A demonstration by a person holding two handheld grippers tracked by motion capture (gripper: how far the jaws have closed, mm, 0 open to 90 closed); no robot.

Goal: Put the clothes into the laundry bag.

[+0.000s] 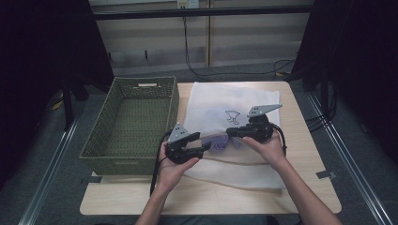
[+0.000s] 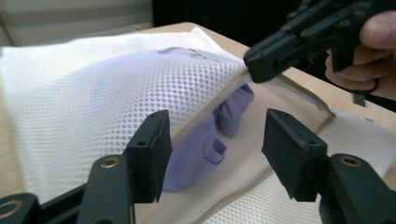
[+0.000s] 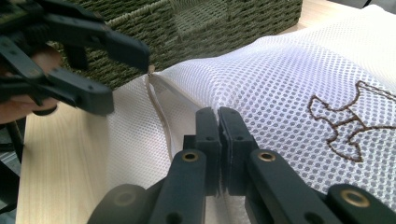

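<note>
1. The left gripper (image 1: 199, 146) hovers nearest the person, jaws spread and holding nothing, aimed at the mouth of the white mesh bag (image 1: 220, 101) lying flat on the bench (image 1: 309, 187).
2. The right gripper (image 1: 233, 131) is pressed together on the bag's upper hem (image 2: 229, 86), lifting it so the mouth gapes.
3. Inside lies a lilac garment (image 2: 196, 154), soft, light and limp; I judge it best pinched at a bunched fold just inside the mouth.
4. The mesh looks thin and floppy, likely to sag unless held by its corded edge.
5. Farther left, the green woven basket (image 1: 169, 101) stands empty.
</note>
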